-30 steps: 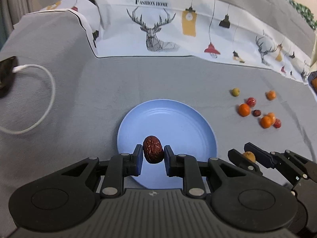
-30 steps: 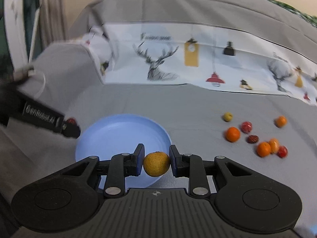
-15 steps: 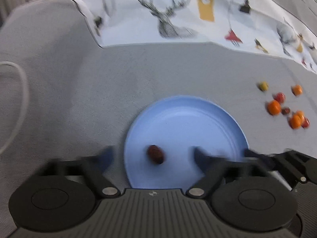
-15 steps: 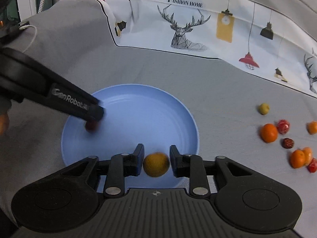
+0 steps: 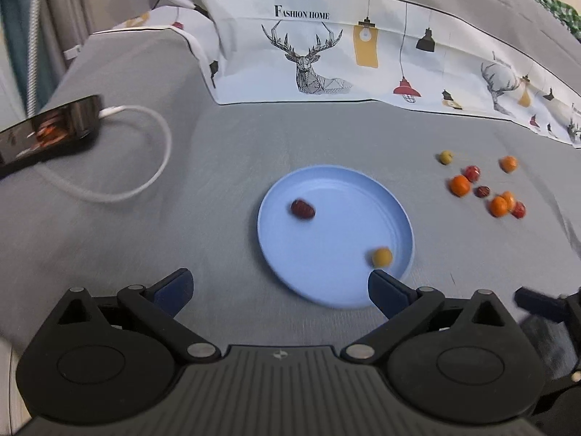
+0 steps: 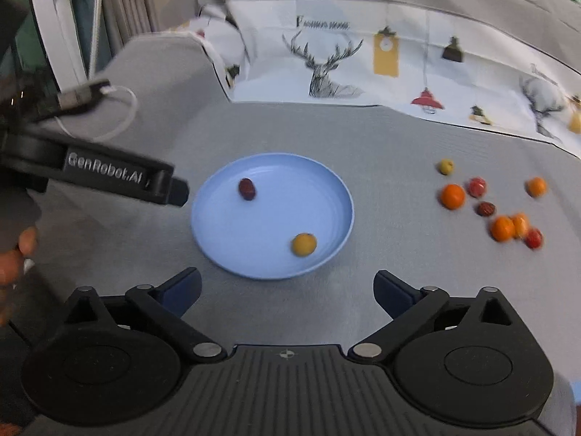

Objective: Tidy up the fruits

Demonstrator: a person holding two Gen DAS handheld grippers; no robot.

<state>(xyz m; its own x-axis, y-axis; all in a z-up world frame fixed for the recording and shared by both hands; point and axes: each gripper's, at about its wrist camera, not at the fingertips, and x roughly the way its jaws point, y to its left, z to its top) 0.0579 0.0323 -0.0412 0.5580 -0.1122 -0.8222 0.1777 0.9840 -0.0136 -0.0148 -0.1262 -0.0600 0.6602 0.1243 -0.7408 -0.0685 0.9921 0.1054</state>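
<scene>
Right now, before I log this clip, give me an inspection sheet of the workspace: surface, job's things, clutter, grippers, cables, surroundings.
Surface: grey cloth over the table, bare apart from the items below.
Job's things: blue plate holding a dark red fruit and a yellow fruit, apart from each other; loose fruits, orange, red and yellow-green, on the cloth to the plate's right.
Clutter: phone at far left.
Grippers: left gripper and right gripper both open, jaws just opened, nothing between them.
Cables: white cable looping from the phone.
Surroundings: deer-print cloth behind; curtain at upper left.
</scene>
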